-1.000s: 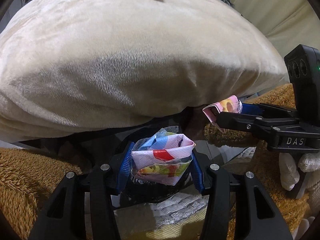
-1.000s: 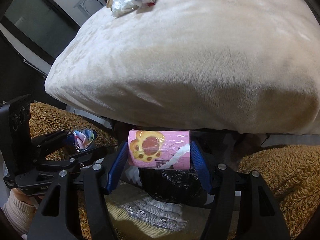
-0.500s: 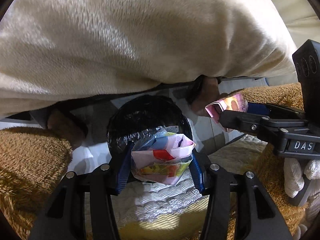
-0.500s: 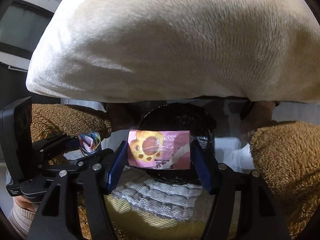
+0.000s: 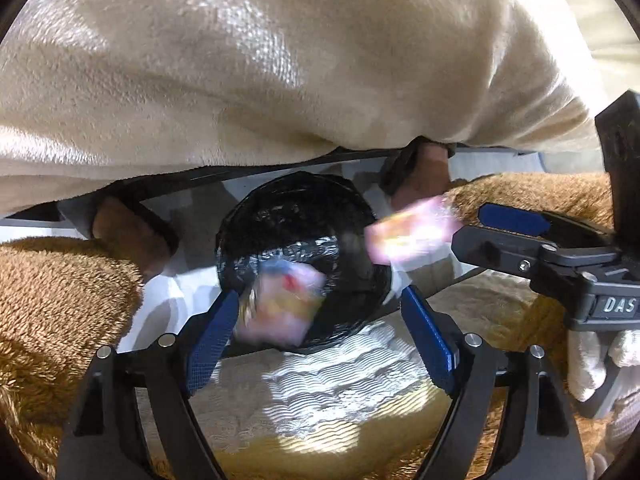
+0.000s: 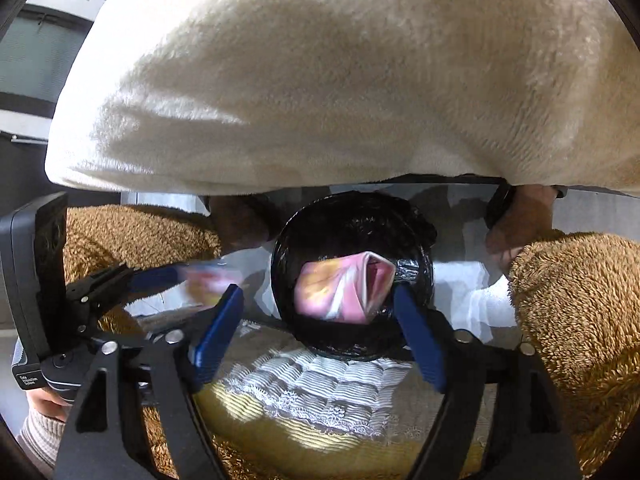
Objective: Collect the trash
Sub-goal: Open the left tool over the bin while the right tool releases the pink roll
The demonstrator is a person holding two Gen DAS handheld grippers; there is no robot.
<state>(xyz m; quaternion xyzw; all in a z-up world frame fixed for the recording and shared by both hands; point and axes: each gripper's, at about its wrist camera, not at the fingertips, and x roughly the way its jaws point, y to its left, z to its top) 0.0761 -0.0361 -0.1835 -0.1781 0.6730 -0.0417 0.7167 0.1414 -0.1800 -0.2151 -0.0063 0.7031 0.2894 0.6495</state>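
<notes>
**Both wrappers dropping toward the black bin**

A big cream blanket fills the top of both my views, draped over an edge with a dark gap under it. Below it, brown fleece sits on either side, and a yellow cloth with white lace lies between my fingers at the bottom.

Between the fleece stands the bin, round, lined with a shiny black bag, its mouth facing up at me. Both my tools point steeply down at it.

My left hand-held gripper is opening; its blue pads stand wide apart. The colourful wrapper is between them, blurred, close to the left pad, over the lower edge of the bin's mouth. I cannot tell whether it still touches that pad; the right pad is clear of it.

My right hand-held gripper is opening too. The pink wrapper is between its pads, tilted, its open end turned toward me, right over the bin's mouth. Its right end sits just beside the right pad; the left pad is well apart from it.

In the left view the pink wrapper shows as a blur beyond the right tool's tip, at the bin's rim.
</notes>
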